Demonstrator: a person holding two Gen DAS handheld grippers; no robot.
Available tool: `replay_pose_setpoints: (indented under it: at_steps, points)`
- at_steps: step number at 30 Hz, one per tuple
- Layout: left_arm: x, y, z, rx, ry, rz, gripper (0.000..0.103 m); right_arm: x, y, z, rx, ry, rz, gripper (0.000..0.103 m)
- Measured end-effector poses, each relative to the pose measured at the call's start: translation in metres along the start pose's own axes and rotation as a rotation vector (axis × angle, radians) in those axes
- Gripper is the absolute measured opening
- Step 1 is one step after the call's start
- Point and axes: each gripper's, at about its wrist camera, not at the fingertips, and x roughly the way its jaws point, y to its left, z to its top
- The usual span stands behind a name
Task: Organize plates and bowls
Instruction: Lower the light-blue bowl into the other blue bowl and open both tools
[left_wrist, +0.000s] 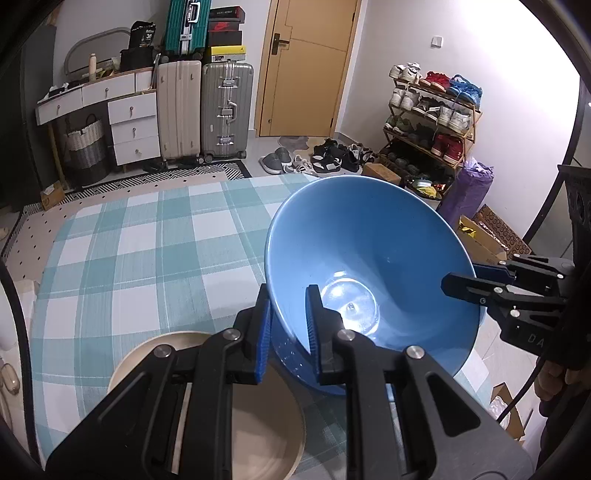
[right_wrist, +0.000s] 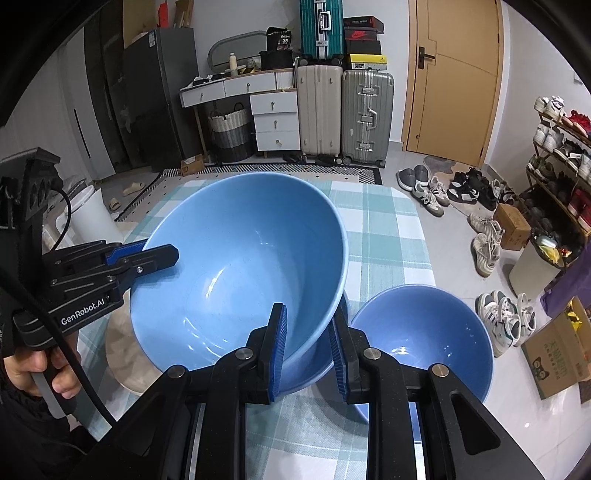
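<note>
A large blue bowl (left_wrist: 369, 258) is held tilted above the checked tablecloth (left_wrist: 147, 251). My left gripper (left_wrist: 287, 325) is shut on its near rim. My right gripper (right_wrist: 307, 343) straddles the opposite rim of the same bowl (right_wrist: 240, 266), its jaws a little apart around the wall; it shows at the right of the left wrist view (left_wrist: 476, 284). A beige plate (left_wrist: 258, 413) lies under my left gripper. A smaller blue bowl (right_wrist: 424, 339) sits on the table at the right, beside another blue dish (right_wrist: 321, 362) under the large bowl.
The table's far and right edges drop to the floor. Suitcases (left_wrist: 207, 110), a drawer unit (left_wrist: 129, 122), a shoe rack (left_wrist: 436, 110) and loose shoes (right_wrist: 458, 195) stand beyond. Cardboard boxes (right_wrist: 554, 365) lie on the floor at the right.
</note>
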Motion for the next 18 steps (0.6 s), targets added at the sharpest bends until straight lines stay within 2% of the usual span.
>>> replay_pose_setpoints:
  at_steps: [18]
  points:
    - [0.041,0.015,-0.023,-0.013,0.044,0.012,0.014,0.035,-0.002,-0.016,-0.01,0.044,-0.012,0.023]
